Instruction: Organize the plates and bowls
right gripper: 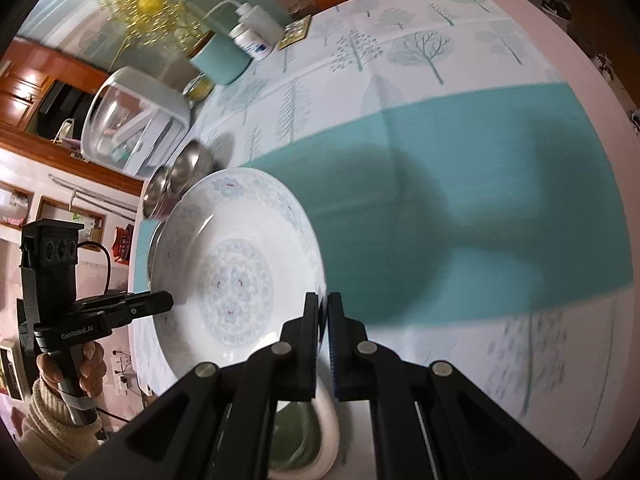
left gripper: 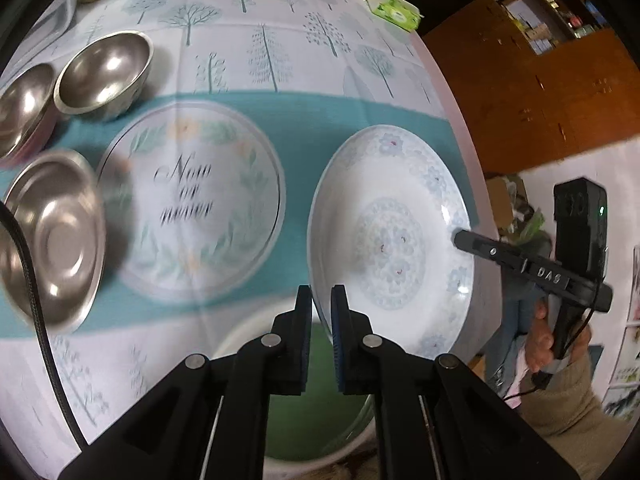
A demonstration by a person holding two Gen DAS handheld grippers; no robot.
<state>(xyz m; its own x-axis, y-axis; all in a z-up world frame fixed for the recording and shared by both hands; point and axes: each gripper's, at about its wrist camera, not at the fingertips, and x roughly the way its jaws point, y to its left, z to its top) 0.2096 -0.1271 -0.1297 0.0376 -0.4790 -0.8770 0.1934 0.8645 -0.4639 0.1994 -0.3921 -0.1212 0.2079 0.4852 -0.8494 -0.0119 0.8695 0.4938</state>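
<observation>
A white plate with pale blue flowers (left gripper: 394, 236) is held off the table by both grippers. My left gripper (left gripper: 321, 300) is shut on its near rim. My right gripper (right gripper: 323, 308) is shut on the opposite rim of the same plate (right gripper: 236, 268). Each gripper shows in the other's view: the right one (left gripper: 460, 238) and the left one (right gripper: 168, 300). A second plate with script lettering (left gripper: 192, 204) lies flat on the tablecloth to the left. Three steel bowls (left gripper: 106, 74) (left gripper: 24, 108) (left gripper: 54, 236) stand left of it.
The round table (right gripper: 460, 208) has a teal and tree-print cloth. At the back stand a teal canister (right gripper: 220, 58), a white bottle (right gripper: 250, 42), a clear lidded container (right gripper: 132, 120) and a green tissue pack (left gripper: 394, 6). A green-lined white bowl (left gripper: 312, 392) sits below my left gripper.
</observation>
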